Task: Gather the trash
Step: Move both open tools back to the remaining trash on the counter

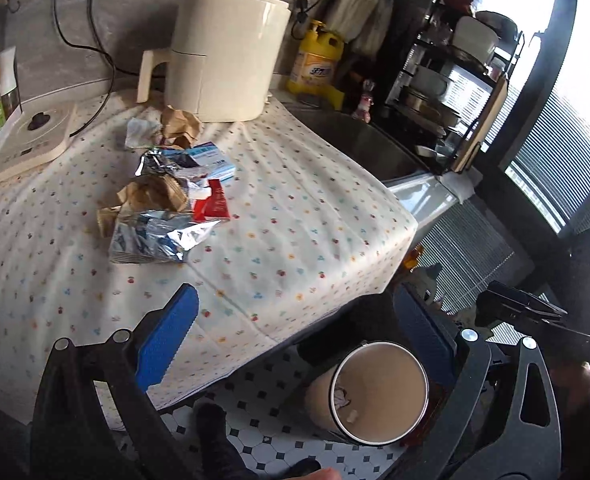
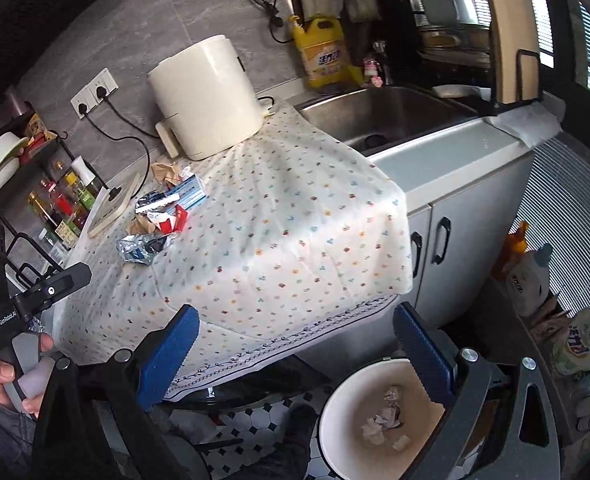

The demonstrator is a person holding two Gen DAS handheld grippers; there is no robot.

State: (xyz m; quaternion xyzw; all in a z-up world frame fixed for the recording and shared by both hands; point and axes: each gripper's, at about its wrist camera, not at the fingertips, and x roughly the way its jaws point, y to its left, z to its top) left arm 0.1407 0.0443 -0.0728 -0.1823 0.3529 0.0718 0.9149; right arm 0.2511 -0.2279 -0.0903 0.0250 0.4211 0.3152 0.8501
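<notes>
Hovering both grippers, left gripper [image 1: 295, 344] and right gripper [image 2: 295, 348], jaws wide and empty, above the bin [image 2: 335, 408]. Next I judge I must reach the wrapper pile [image 1: 167, 200], centre left of frame.

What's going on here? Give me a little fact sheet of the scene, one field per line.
Place: kitchen counter under a dotted tablecloth, beside a sink
Trash left: pile of wrappers on the cloth: foil bags, brown paper, a red packet, a blue-and-white box
Bin: trash bin on the tiled floor, a few crumpled scraps inside
Left gripper: open, empty
Right gripper: open, empty
Nearby: cream air fryer, yellow detergent bottle
</notes>
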